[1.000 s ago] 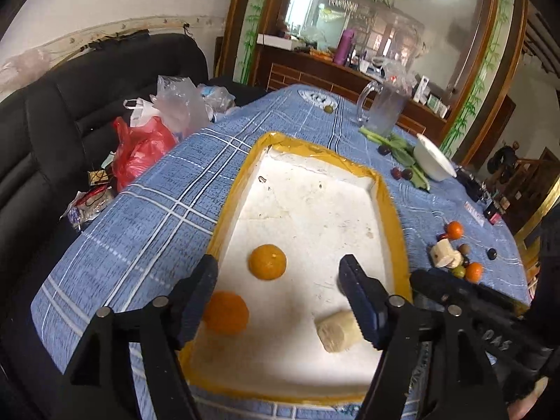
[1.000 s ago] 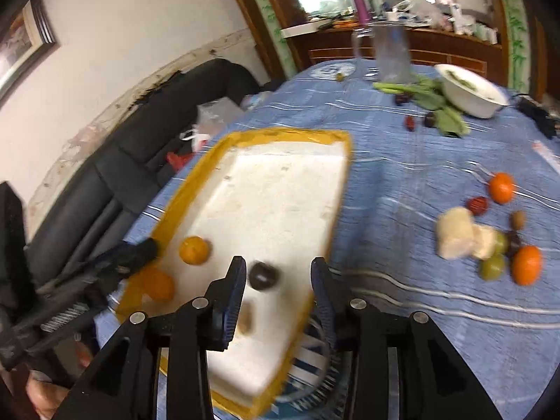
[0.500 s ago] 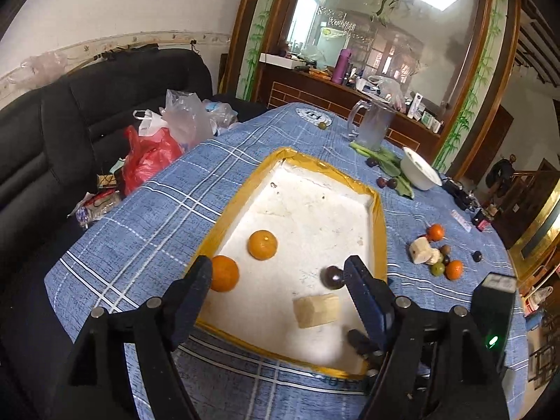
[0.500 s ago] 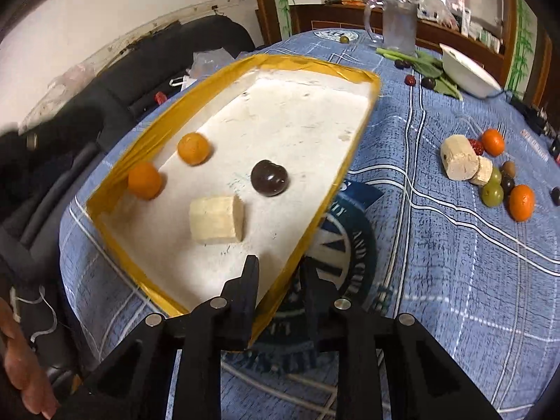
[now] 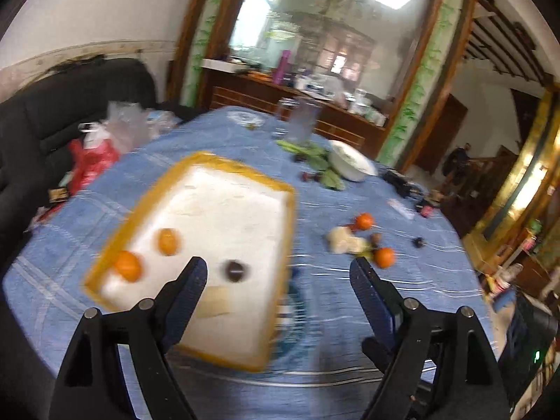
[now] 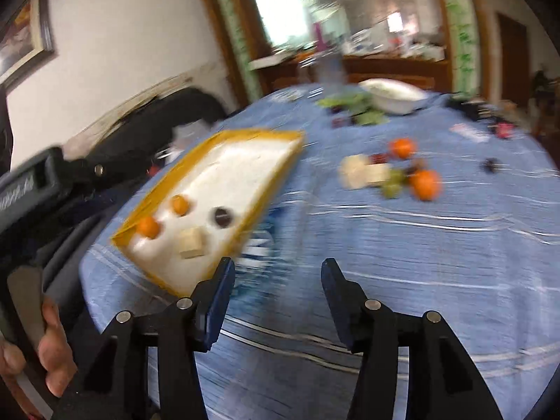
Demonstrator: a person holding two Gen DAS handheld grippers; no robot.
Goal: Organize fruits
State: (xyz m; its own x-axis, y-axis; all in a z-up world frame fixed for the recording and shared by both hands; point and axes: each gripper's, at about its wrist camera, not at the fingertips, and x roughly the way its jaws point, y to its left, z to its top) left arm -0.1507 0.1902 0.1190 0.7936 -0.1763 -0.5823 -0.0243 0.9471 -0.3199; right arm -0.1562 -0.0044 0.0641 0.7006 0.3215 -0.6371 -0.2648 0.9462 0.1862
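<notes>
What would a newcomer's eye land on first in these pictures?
Probably the yellow-rimmed white tray on the blue checked tablecloth, holding two oranges, a dark plum and a pale chunk. Next, the loose fruit pile to the tray's right, with both grippers open and empty above the cloth.

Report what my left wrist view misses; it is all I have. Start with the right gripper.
Observer: The right gripper is open and empty above the tablecloth.
Operator: Check the pale chunk that my view half hides.
Observer: The pale chunk lies whole inside the tray, near its front edge, apart from the dark fruit.
Operator: Name anything green in the pile.
Observer: One green fruit sits beside the nearer orange.
</notes>
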